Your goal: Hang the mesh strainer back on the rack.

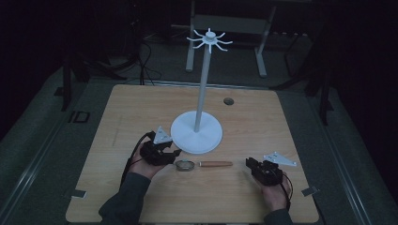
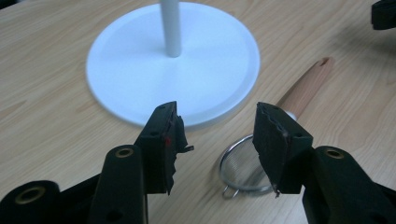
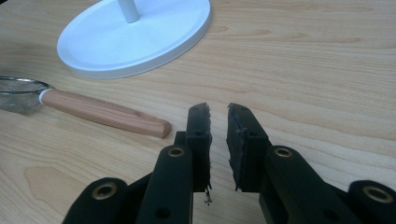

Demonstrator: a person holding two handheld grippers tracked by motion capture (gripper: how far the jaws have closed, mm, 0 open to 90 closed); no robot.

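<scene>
Hovering left gripper (image 2: 217,128) wide open over strainer (image 2: 243,168) beside white stand base (image 2: 140,70); holding right gripper (image 3: 218,122) nearly closed, empty.

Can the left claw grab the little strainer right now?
Probably yes. The left claw is open just above the strainer, with nothing between them; the white stand sits off to the side.

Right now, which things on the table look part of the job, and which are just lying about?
Likely in play:
small wire-mesh strainer with wooden handle
tall white hook-topped stand on a round base
left tongs, open by the strainer

Lying about:
small dark round disc set in the tabletop
</scene>
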